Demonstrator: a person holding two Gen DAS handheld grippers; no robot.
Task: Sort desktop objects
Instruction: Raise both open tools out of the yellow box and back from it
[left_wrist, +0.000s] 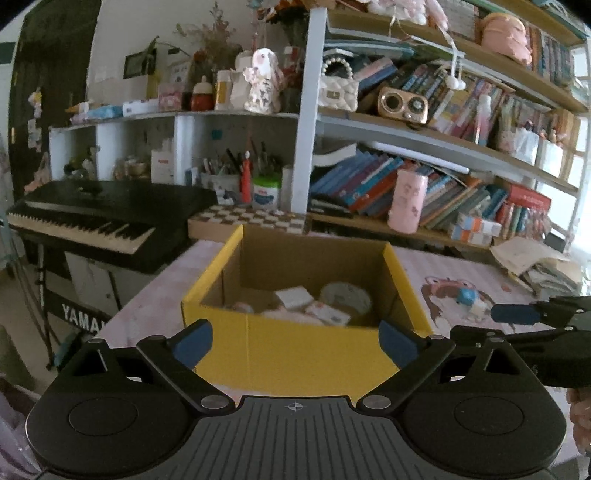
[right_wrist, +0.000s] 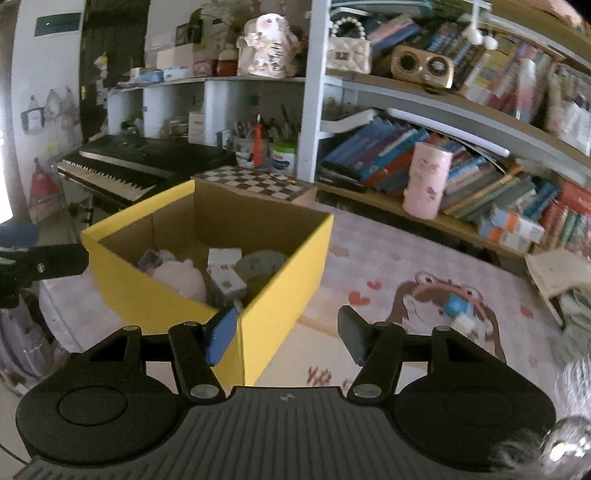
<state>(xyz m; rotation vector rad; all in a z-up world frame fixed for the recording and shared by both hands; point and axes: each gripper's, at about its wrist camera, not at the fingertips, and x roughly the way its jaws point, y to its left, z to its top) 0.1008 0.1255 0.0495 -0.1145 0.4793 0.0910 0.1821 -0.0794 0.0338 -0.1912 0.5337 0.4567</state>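
Note:
A yellow cardboard box (left_wrist: 295, 350) stands open on the pink desk mat; it also shows in the right wrist view (right_wrist: 280, 295). Inside lie a small white box (left_wrist: 293, 297), a round greyish disc (left_wrist: 345, 297), a pink plush (right_wrist: 181, 277) and a small patterned carton (right_wrist: 226, 282). My left gripper (left_wrist: 295, 341) is open and empty, in front of the box's near wall. My right gripper (right_wrist: 286, 338) is open and empty, at the box's near right corner. A small blue and white toy (right_wrist: 458, 314) lies on the mat to the right; it shows in the left wrist view (left_wrist: 471, 301).
A checkered board (left_wrist: 251, 219) lies behind the box. A pink cup (left_wrist: 408, 203) stands on the low bookshelf among leaning books. A black keyboard piano (left_wrist: 92, 218) is at left off the desk edge. Loose papers (left_wrist: 535, 262) pile at the right.

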